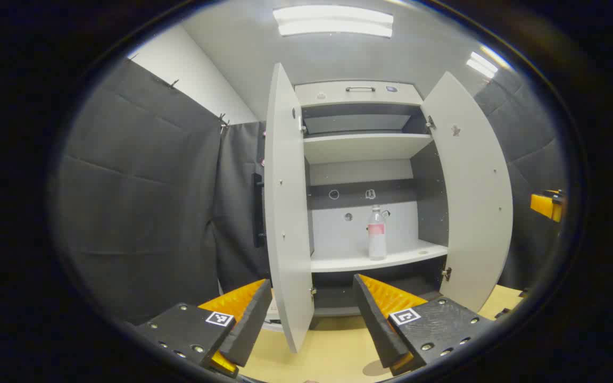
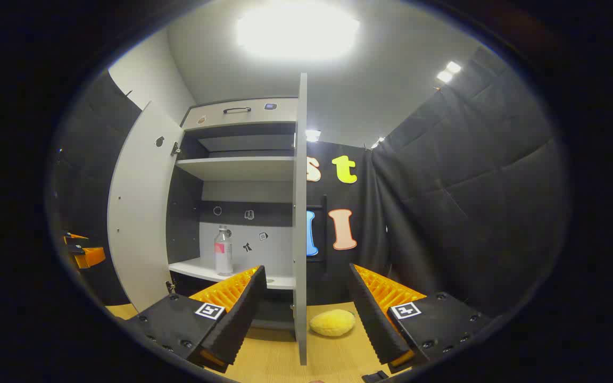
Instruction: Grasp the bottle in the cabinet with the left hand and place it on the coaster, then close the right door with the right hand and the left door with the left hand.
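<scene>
Bottle (image 1: 377, 232) stands mid-frame on the cabinet shelf (image 1: 391, 259), untouched; both doors open, left gripper (image 1: 312, 314) and right gripper (image 2: 306, 308) released.

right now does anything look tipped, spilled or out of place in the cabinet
Nothing stands out. The clear plastic bottle with a pink label stands upright on the white lower shelf, no spill visible. Both white cabinet doors are open, as expected at this stage.
</scene>
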Demonstrator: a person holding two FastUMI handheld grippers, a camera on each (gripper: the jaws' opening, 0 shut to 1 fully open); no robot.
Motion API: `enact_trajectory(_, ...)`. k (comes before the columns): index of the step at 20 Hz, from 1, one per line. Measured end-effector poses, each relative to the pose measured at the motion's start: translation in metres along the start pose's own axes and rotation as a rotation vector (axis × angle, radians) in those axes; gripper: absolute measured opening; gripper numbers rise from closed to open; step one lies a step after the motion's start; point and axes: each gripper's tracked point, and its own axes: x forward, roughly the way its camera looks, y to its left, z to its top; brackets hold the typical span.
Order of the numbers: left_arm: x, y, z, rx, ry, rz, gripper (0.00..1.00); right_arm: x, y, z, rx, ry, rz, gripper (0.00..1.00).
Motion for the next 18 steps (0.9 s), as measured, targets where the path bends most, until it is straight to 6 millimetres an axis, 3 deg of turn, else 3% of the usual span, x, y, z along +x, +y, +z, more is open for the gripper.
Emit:
enact_trajectory(2,-0.002,-0.004,-0.001,-0.002,0.005,-0.005,0.83,0.0,0.0,-0.002,0.006,0.005,0.005,0.97)
enact_trajectory(3,-0.003,-0.007,-0.002,-0.006,0.007,-0.008,0.97,-0.001,-0.001,-0.002,0.005,0.006,0.006,0.98)
enact_trajectory(11,-0.005,-0.028,0.004,0.001,0.002,-0.013,0.97,0.003,-0.019,-0.007,0.001,0.016,0.027,0.97)
enact_trajectory(12,-0.004,-0.033,0.005,-0.002,0.002,-0.012,0.9,0.006,-0.023,-0.008,0.0,0.018,0.031,0.95)
enact_trajectory(18,0.006,-0.083,0.02,-0.007,-0.024,-0.033,0.9,0.013,-0.06,-0.015,-0.025,0.012,0.059,0.97)
